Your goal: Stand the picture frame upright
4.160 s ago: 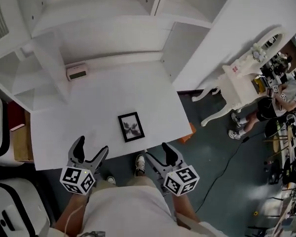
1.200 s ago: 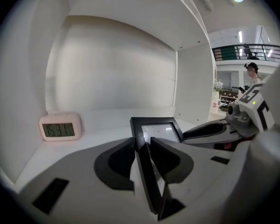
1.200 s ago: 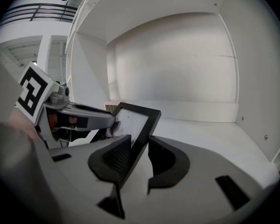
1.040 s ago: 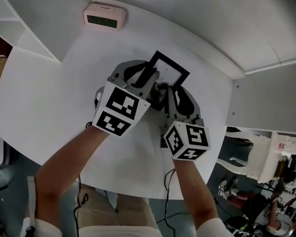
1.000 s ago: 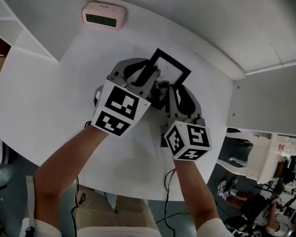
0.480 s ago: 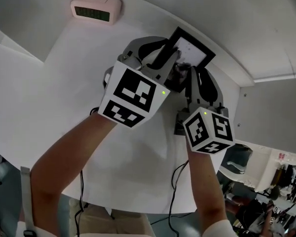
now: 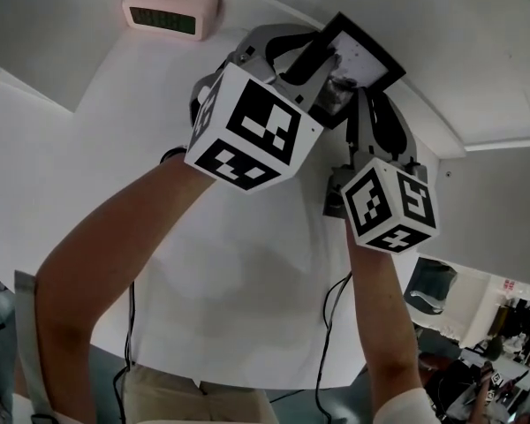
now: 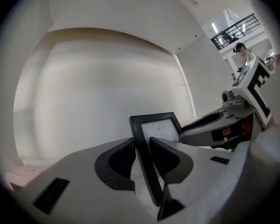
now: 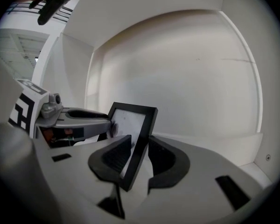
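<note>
Both tongs had carried the frame (image 7: 364, 49) farther across the counter (image 7: 97, 148) toward the back wall. Left tongs (image 8: 142, 146) were clenched, barely parted, on the frame's left edge, and right tongs (image 9: 139, 146) on its right edge. Both forearms reached forward, with the tongs roughly level. Right of the clock (image 7: 170, 11), the frame stood tilted, its long axis rising away from the person and its pale panel facing up.
</note>
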The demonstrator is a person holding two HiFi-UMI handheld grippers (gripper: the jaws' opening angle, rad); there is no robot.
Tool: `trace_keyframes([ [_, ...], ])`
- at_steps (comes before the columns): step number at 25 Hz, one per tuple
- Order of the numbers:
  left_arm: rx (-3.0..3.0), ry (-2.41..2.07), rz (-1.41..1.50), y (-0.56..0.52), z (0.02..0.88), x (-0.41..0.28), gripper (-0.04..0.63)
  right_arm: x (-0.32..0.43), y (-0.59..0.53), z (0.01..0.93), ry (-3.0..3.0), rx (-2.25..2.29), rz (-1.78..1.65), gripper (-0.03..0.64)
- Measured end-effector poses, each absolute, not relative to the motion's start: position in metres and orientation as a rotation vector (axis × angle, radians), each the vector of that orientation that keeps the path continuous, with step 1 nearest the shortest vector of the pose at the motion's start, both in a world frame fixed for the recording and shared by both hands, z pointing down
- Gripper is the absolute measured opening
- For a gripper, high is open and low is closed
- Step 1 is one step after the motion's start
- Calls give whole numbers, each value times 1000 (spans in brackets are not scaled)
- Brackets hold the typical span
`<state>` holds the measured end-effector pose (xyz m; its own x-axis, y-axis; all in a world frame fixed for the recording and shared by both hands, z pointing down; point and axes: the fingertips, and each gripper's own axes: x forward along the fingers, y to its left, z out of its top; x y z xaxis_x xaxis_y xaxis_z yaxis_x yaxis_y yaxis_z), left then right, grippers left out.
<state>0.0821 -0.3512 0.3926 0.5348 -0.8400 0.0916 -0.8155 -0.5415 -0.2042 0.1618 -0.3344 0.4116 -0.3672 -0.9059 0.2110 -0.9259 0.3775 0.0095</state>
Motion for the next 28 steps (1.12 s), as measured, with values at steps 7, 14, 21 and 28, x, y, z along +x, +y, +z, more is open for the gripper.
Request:
trace_keyframes([
  [7, -2533, 1396, -294, -360, 388, 88, 106, 167, -352, 409, -2441, 1677, 115, 115],
  [14, -2432, 1345, -337, -377, 382, 92, 107, 171, -367, 396, -2428, 1684, -55, 114],
  [21, -2358, 1264, -473, -383, 397, 98, 107, 177, -371, 403, -2389, 1690, -163, 104],
  [28, -2360, 1252, -485, -384, 399, 102, 107, 181, -378, 407, -2371, 1691, -155, 106],
])
